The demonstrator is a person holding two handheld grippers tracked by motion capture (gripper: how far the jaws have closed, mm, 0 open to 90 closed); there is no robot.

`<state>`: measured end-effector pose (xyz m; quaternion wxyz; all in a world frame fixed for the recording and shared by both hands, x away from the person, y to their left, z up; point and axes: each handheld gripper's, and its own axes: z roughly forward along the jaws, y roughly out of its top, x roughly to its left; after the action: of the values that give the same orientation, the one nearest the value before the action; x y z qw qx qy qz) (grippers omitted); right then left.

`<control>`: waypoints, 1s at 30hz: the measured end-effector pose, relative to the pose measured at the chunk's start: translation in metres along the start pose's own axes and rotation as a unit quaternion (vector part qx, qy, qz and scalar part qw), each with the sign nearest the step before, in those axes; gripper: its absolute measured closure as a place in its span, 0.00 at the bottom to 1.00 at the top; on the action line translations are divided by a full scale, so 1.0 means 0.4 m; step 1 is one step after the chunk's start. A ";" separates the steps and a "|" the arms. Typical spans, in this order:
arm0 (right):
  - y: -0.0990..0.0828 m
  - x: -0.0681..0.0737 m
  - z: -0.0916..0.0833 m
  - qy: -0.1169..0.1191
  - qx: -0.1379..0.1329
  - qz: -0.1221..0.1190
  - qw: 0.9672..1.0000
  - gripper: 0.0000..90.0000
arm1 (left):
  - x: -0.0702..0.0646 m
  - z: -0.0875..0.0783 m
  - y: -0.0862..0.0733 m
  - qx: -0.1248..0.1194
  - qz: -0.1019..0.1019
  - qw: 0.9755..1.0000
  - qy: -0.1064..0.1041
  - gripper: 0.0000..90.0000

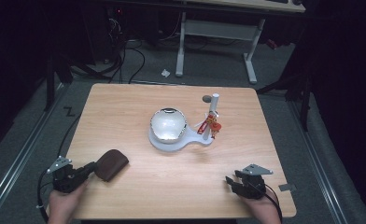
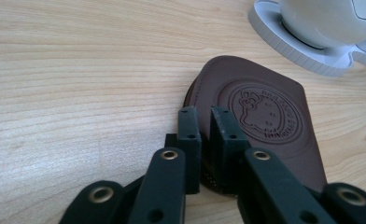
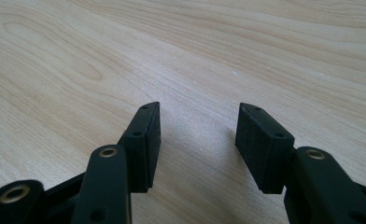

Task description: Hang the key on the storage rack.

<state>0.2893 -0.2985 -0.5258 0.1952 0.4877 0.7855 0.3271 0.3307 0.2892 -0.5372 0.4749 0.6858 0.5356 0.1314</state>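
Left gripper view: left gripper [image 2: 204, 122] jaws nearly closed, apparently pinching the brown leather pouch [image 2: 260, 116] edge on the table [image 2: 78, 70]. Right gripper [image 3: 197, 128] rests with jaws spread, holding nothing.

Left claw [image 1: 93, 169] nearly shut, low; right claw [image 1: 231, 181] wide apart, level.

We are viewing the table [image 1: 139, 100] from above, looking forward and down, each gripper camera sitting low and close over the wood, the left one sharing the brown pouch [image 2: 265, 116] with the high view.
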 end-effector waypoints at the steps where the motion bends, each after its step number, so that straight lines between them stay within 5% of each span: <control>1: 0.000 0.000 0.000 0.000 0.000 0.000 1.000 0.56 | -0.002 0.000 0.000 0.000 0.003 1.000 0.002 0.95; 16: -0.001 -0.007 -0.002 -0.002 -0.003 0.008 1.000 0.57 | -0.079 -0.039 0.034 -0.057 0.065 0.996 -0.008 0.98; 30: -0.001 -0.010 -0.004 -0.001 -0.007 0.010 1.000 0.57 | -0.131 -0.057 0.051 -0.090 0.091 0.992 -0.009 0.98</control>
<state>0.2897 -0.3027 -0.5251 0.1964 0.4945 0.7783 0.3334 0.3069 0.2562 -0.4922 0.5253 0.6873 0.4529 0.2158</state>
